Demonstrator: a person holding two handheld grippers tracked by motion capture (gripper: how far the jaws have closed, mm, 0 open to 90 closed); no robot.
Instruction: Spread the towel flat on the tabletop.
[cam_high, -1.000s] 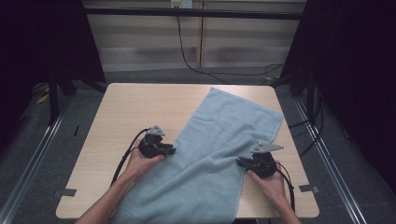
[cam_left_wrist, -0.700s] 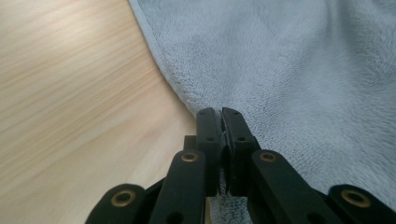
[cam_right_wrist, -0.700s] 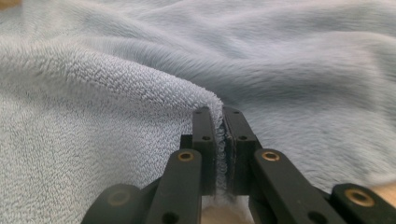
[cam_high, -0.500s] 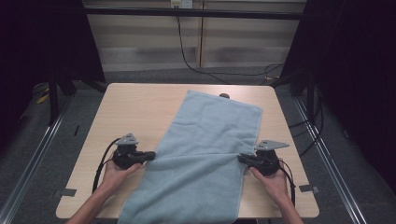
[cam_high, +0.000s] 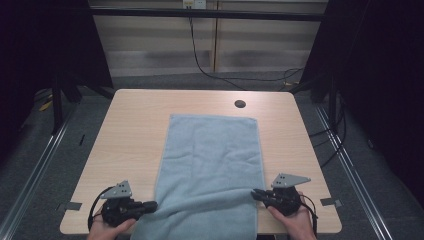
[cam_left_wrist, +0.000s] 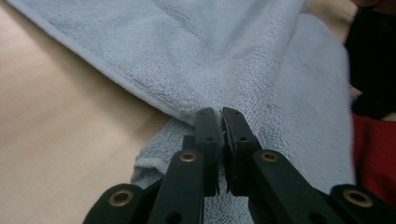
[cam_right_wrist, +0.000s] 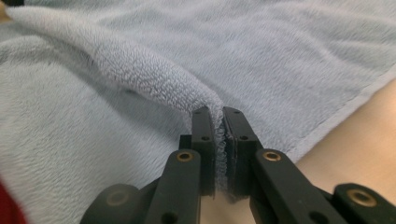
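Towel swung straight since earlier, long axis front-to-back, both grippers clamped

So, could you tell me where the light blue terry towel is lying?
In the high view, the light blue terry towel lies lengthwise mid-table, its near end pinched between the left gripper and right gripper.

One light-blue towel, spread lengthwise down the middle of one wooden table. Two handheld grippers at the towel's near end: one left gripper at its left edge, one right gripper at its right edge. Two black jaws on each, four altogether, all pressed onto towel cloth. Two grey three-cornered plates, one atop each gripper. Two hands, one behind each gripper. One round cable hole in the tabletop, just beyond the towel's far right corner.
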